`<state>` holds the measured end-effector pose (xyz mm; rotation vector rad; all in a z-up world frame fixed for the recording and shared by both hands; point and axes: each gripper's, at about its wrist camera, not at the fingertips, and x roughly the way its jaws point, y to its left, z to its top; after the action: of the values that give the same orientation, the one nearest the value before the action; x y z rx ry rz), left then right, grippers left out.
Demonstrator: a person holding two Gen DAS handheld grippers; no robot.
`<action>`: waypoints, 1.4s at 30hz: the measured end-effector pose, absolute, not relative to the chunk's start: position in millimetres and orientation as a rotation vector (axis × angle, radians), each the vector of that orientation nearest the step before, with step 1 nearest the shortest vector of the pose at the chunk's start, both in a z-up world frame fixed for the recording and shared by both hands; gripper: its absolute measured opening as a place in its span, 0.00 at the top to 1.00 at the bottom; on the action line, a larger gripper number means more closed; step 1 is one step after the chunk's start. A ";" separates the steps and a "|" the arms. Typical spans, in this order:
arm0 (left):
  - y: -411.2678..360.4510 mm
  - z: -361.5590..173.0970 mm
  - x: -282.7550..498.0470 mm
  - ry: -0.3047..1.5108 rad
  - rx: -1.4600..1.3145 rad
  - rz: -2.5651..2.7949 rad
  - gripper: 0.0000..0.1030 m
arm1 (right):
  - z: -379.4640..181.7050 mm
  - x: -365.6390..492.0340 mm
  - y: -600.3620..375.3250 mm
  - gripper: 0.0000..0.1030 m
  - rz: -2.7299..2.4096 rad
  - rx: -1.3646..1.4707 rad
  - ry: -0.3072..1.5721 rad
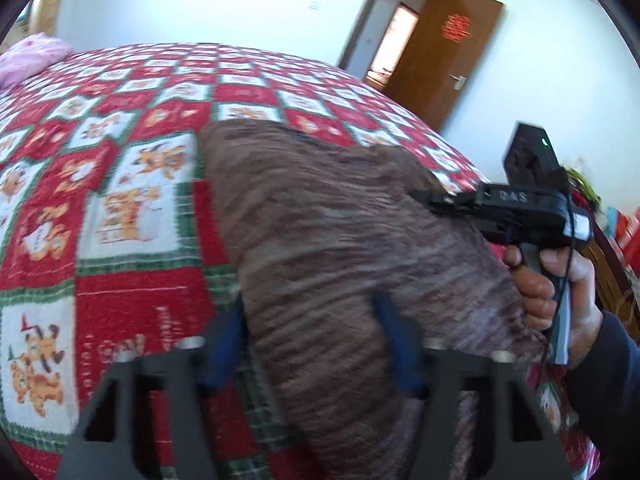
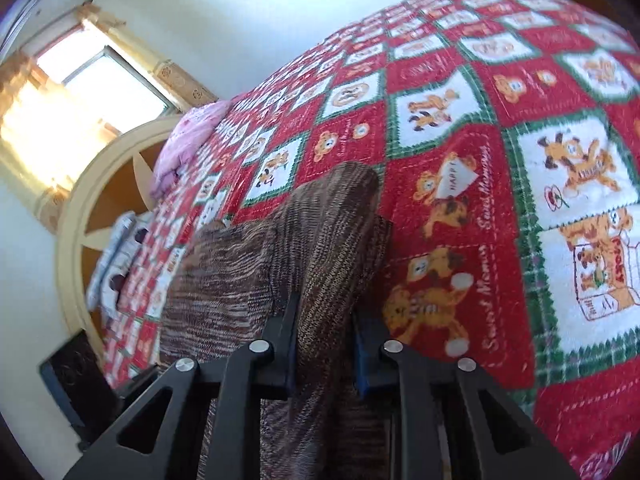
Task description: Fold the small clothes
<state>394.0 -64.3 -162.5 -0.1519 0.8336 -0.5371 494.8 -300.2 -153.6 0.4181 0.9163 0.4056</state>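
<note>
A brown striped knit garment (image 1: 320, 220) lies bunched on a red, white and green bedspread (image 1: 120, 160). In the left wrist view my left gripper (image 1: 312, 344) straddles a thick fold of it, and the fabric fills the gap from pad to pad. My right gripper (image 1: 424, 197), held in a person's hand (image 1: 540, 292), bites the garment's far right edge. In the right wrist view the right gripper (image 2: 325, 332) stands nearly closed, pinching a ridge of the knit garment (image 2: 240, 272) that runs away across the bedspread (image 2: 480, 160).
Pink bedding (image 1: 32, 60) (image 2: 188, 140) lies at the head of the bed by a cream and wood headboard (image 2: 92, 208) under a bright window (image 2: 80, 80). A brown door (image 1: 440, 60) stands open past the far corner. Clutter (image 1: 616, 232) sits to the right.
</note>
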 end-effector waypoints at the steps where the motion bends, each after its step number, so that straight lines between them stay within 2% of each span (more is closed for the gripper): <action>1: -66.6 -161.4 392.9 0.828 -0.136 -0.532 0.50 | -150.2 492.5 -297.6 0.82 0.386 0.411 0.909; 4: -67.5 -158.0 391.7 0.821 -0.119 -0.529 0.63 | -135.0 484.2 -293.2 0.83 0.370 0.413 0.875; 9: -58.3 -144.5 384.2 0.843 -0.185 -0.511 0.70 | -99.7 461.1 -281.6 0.84 0.408 0.378 0.807; 15: -37.4 -114.7 359.6 0.772 -0.224 -0.511 0.71 | -70.4 433.8 -260.8 0.84 0.468 0.384 0.754; 22: 5.1 -89.3 322.2 0.714 -0.218 -0.459 0.71 | -60.5 411.6 -217.1 0.84 0.562 0.390 0.743; 42: 117.8 -72.3 234.4 0.614 -0.186 -0.238 0.71 | -57.7 371.1 -54.5 0.84 0.827 0.351 0.783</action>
<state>234.4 117.8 -72.3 -0.1857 0.6142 -0.2377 371.1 -54.5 -57.7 0.3512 0.7827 0.8266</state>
